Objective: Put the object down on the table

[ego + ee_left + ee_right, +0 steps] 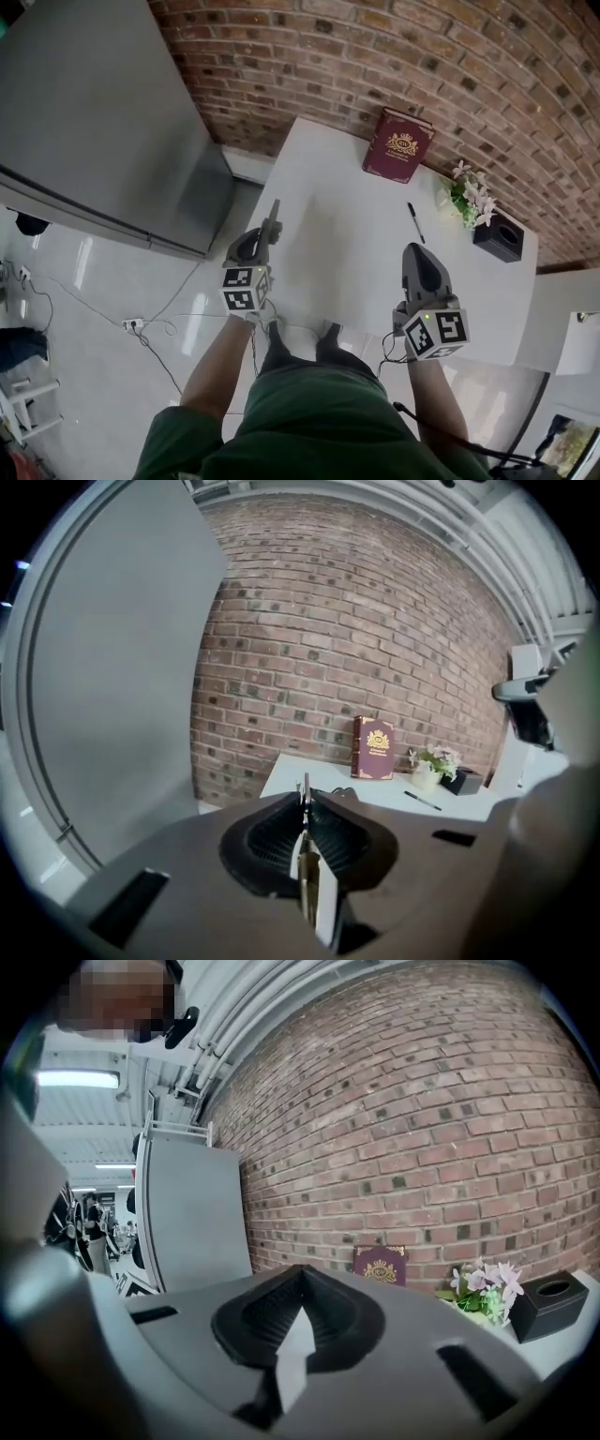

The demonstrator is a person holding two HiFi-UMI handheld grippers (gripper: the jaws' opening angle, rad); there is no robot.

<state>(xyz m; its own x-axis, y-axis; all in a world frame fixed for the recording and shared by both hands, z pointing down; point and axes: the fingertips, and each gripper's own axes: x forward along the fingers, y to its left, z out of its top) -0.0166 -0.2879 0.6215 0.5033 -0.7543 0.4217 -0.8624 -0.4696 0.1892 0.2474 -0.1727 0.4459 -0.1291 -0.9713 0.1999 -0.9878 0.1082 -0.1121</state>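
Left tool [270,230] pinches a thin object [306,789] I can't identify, right tool [419,249] closed empty; worktop [347,262] holds one book [398,144], one pen [415,222].

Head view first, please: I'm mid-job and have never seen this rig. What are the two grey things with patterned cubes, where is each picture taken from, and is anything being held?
There is no robot here: a person holds a hand-held gripper in each hand, and the patterned cubes are parts of them. The head view looks down from a camera on the person's head. The other two views each look along one gripper's jaws.

The left hand-held gripper has its jaws shut on a thin object, seen edge-on; I cannot tell what it is. The right hand-held gripper is shut and empty.

Both are at the near side of the white table. On it lie a dark red book, a pen, a pot of flowers and a black box.
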